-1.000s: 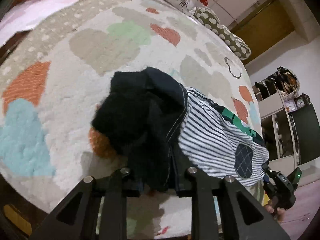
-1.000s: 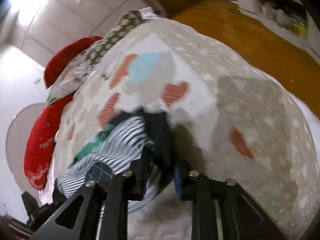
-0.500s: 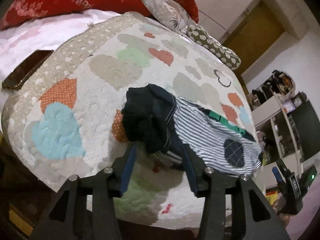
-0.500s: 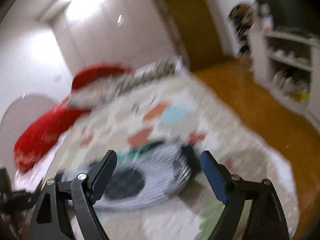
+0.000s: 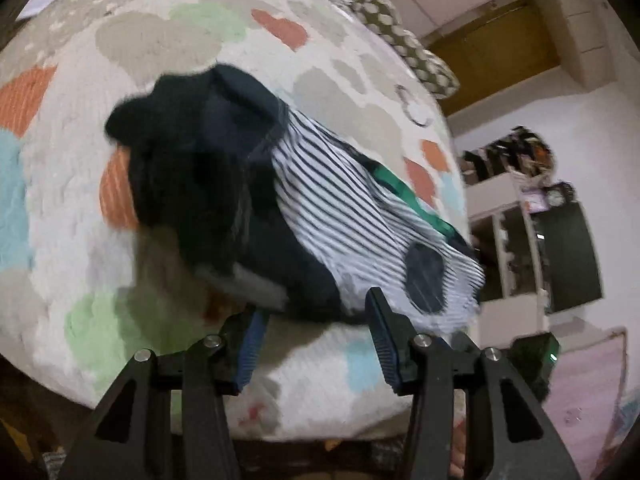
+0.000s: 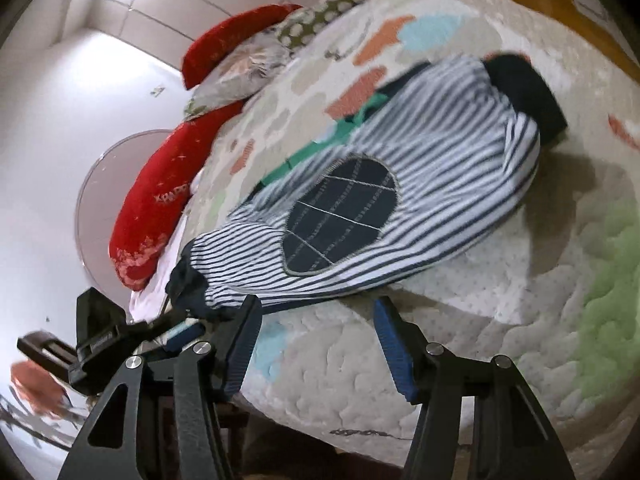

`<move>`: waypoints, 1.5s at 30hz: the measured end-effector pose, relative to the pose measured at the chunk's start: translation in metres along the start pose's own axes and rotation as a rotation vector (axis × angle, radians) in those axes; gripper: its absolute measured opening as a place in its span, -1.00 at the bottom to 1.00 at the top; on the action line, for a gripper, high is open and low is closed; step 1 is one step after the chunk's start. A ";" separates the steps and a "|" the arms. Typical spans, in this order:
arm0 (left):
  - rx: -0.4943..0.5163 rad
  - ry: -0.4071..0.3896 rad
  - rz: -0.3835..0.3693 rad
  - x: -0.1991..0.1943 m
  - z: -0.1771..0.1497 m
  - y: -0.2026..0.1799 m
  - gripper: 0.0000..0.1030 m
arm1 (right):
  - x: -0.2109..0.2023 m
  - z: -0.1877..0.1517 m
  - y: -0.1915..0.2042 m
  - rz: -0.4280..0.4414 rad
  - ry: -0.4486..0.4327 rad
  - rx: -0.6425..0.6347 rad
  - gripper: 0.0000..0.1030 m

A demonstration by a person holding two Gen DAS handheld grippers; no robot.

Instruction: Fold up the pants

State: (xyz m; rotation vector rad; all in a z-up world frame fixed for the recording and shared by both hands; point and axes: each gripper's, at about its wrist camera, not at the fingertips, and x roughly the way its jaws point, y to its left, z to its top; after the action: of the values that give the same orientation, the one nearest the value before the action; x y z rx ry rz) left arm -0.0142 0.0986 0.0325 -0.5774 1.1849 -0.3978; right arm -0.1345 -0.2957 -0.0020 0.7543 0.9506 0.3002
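So the bed has that heart-print quilt; the striped pants lie bunched on it near the front edge; left claw sits released right at their dark end; right claw, just been closing, grips nothing, just below the pants.

Left gripper open, nothing between its pads, just short of the striped pants — dark bundled end nearest, blurred, possibly a cuff — on heart-print bedspread.
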 end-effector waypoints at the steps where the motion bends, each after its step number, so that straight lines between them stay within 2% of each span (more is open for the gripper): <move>1: -0.003 0.006 0.027 0.004 0.004 -0.001 -0.25 | 0.002 0.001 -0.003 -0.007 0.001 0.016 0.22; 2: -0.004 0.012 0.048 0.007 0.006 -0.001 -0.46 | 0.004 0.004 -0.006 -0.012 -0.003 0.034 0.22; 3: 0.002 0.017 0.072 0.009 0.007 -0.001 -0.82 | 0.004 0.008 -0.010 -0.015 -0.014 0.057 0.13; 4: 0.003 0.022 0.081 0.010 0.007 -0.001 -0.83 | 0.004 0.010 -0.012 -0.022 -0.023 0.069 0.02; 5: -0.007 0.015 0.067 0.007 0.005 -0.001 -0.83 | 0.004 0.012 -0.015 -0.035 -0.030 0.079 -0.30; 6: -0.011 0.008 0.053 0.004 0.004 0.000 -0.84 | 0.002 0.014 -0.018 -0.057 -0.036 0.088 -0.72; 7: -0.012 0.000 0.041 0.000 0.003 0.000 -0.84 | 0.000 0.014 -0.021 -0.060 -0.039 0.097 -0.85; 10: -0.024 -0.014 0.005 -0.011 0.002 -0.001 -0.84 | -0.010 0.014 -0.020 -0.019 -0.075 0.093 -0.90; 16: -0.014 -0.039 -0.049 -0.030 0.012 -0.009 -0.84 | -0.027 0.027 0.009 -0.029 -0.129 -0.008 -0.91; 20: -0.041 -0.036 -0.088 -0.033 0.029 -0.010 -0.84 | -0.033 0.045 0.017 0.026 -0.143 0.009 -0.91; 27: -0.042 -0.061 -0.092 -0.038 0.048 -0.019 -0.84 | -0.036 0.066 0.042 0.029 -0.178 -0.042 -0.91; 32: -0.033 -0.042 -0.114 -0.043 0.040 -0.018 -0.82 | -0.035 0.065 0.044 0.037 -0.174 -0.039 -0.91; 33: -0.030 -0.044 -0.126 -0.045 0.038 -0.017 -0.77 | -0.036 0.063 0.043 0.043 -0.173 -0.036 -0.91; 34: -0.028 -0.046 -0.135 -0.047 0.036 -0.016 -0.52 | -0.037 0.062 0.041 0.048 -0.172 -0.033 -0.91; 35: -0.028 -0.056 -0.147 -0.050 0.033 -0.015 -0.38 | -0.037 0.063 0.040 0.055 -0.170 -0.029 -0.91; 36: -0.033 -0.076 -0.156 -0.055 0.030 -0.014 -0.11 | -0.038 0.063 0.039 0.065 -0.168 -0.022 -0.91; 37: -0.035 -0.089 -0.161 -0.057 0.028 -0.013 0.01 | -0.038 0.064 0.039 0.071 -0.166 -0.015 -0.91; 41: -0.011 -0.095 -0.196 -0.057 0.013 -0.019 0.03 | -0.036 0.070 0.041 0.065 -0.167 -0.019 -0.91; 45: 0.027 -0.065 -0.243 -0.045 -0.005 -0.031 0.07 | -0.034 0.074 0.046 0.070 -0.167 -0.025 -0.91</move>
State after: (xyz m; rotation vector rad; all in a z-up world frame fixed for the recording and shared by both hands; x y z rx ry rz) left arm -0.0332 0.0987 0.0837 -0.7090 1.0490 -0.5962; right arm -0.0889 -0.3148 0.0781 0.7786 0.7622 0.3049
